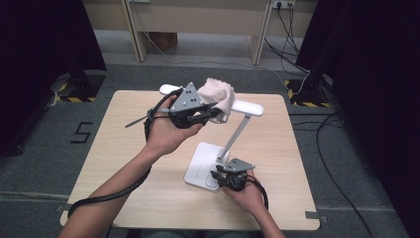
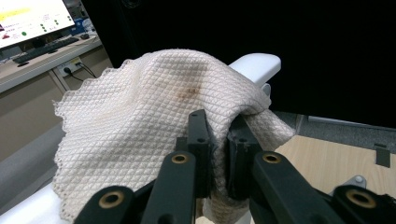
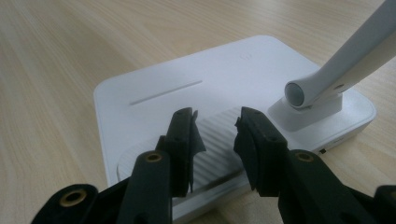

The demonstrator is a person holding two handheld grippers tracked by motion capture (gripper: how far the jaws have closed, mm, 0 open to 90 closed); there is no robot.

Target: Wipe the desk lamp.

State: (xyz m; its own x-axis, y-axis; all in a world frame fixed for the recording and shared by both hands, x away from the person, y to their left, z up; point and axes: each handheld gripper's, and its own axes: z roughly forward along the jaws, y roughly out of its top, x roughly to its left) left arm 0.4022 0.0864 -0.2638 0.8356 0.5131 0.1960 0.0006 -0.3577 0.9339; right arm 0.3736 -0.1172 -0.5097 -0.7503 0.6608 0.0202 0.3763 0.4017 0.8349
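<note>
Wiping underway, far from done: left gripper (image 2: 218,140) pinching waffle-weave cloth (image 2: 140,126), draped over lamp head (image 1: 247,106) at table's twelve o'clock. Right gripper (image 3: 215,135) half-open, empty, steadying lamp base (image 3: 187,88). Arm, base left.

The cloth (image 1: 217,94) drapes over the middle of the lamp head (image 1: 249,107), hiding that stretch of it. In the left gripper view the cloth's lower edge runs off the frame. In the right gripper view the lamp base (image 3: 187,93) is cut off at the bottom, and the jaws possibly rest on it.
</note>
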